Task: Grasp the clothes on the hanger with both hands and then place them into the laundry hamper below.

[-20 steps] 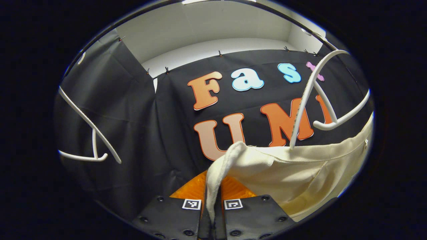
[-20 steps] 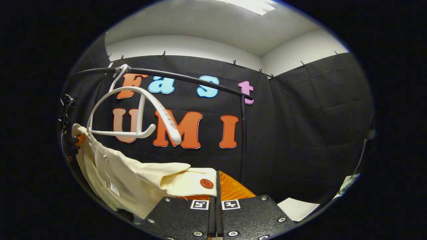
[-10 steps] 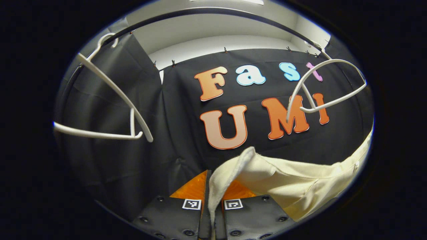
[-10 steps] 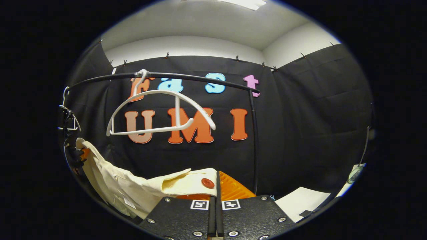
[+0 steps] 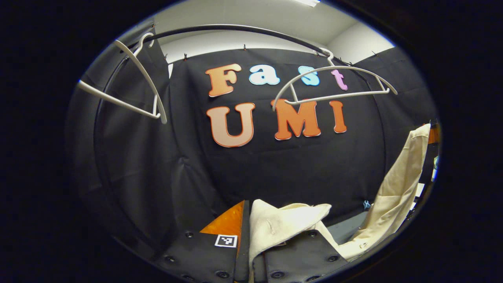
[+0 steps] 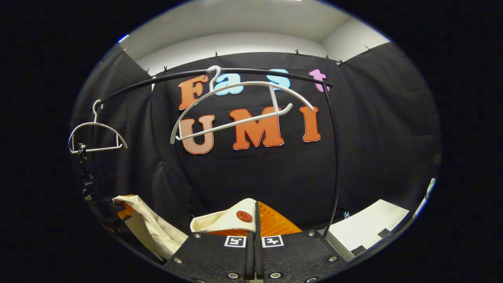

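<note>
Both tongs, left (image 5: 251, 236) and right (image 6: 254, 224), are clenched on our cream shirt (image 5: 397, 188), which sags between them below two bare white hangers (image 6: 235, 110) on the black rail (image 6: 165, 80).

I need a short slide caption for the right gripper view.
Right gripper shut on a cream garment, below two bare hangers on the rail.

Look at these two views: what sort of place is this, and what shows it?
Probably a staged booth for laundry practice, not a home: black cloth walls, a clothes rail with bare white hangers, and a cream garment held by two grippers.
</note>
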Demonstrator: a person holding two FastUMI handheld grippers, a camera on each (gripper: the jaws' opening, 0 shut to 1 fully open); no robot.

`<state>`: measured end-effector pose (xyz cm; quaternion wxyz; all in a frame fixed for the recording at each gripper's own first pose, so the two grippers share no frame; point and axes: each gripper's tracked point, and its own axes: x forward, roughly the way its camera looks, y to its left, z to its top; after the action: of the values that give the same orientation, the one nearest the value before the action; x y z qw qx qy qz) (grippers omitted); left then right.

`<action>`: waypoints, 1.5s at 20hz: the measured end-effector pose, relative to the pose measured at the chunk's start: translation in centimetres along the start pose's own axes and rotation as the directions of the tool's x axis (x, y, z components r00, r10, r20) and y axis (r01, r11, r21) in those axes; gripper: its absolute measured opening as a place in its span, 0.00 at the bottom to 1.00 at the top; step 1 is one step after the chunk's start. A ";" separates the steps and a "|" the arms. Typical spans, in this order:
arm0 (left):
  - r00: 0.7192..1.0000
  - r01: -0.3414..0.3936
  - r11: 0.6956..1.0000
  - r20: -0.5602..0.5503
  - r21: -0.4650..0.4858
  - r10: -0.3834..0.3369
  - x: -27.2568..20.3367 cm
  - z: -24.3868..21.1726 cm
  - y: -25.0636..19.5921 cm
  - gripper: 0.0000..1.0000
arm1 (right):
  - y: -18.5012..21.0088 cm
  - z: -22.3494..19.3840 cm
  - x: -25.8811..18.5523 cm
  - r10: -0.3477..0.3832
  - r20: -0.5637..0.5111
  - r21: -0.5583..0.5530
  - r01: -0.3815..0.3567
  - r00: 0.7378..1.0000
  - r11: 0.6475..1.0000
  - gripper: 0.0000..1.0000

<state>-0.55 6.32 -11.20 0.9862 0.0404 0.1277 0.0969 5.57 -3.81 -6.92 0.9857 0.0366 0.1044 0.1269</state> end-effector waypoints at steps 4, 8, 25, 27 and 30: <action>0.992 0.074 0.996 -0.097 -0.056 -0.079 -2.3 -3.5 -2.7 0.13 | 3.5 -3.8 0.3 0.075 -0.082 0.011 -0.075 0.994 0.997 0.00; 0.964 0.180 0.974 -0.171 -0.137 -0.202 -3.5 -5.6 -6.4 0.12 | 7.1 -8.1 0.2 0.123 -0.175 -0.020 -0.129 0.977 0.991 0.01; 0.832 0.170 0.952 -0.480 -0.255 -0.278 -5.8 -16.9 -9.2 0.21 | 4.9 -24.6 -3.1 0.005 -0.559 0.063 0.036 0.829 0.997 0.05; 0.813 0.175 0.948 -0.504 -0.266 -0.291 -6.4 -17.7 -9.6 0.32 | 4.9 -25.4 -3.1 -0.003 -0.574 0.058 0.044 0.819 0.997 0.10; 0.790 0.163 0.950 -0.541 -0.266 -0.287 -6.8 -18.8 -9.6 0.43 | 5.3 -25.9 -3.3 0.005 -0.583 0.054 0.033 0.813 0.998 0.30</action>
<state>-10.13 -3.43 -28.69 0.9049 -0.1081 0.4117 -0.0016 -4.42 1.59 -31.00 0.9058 0.0257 0.4051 0.1216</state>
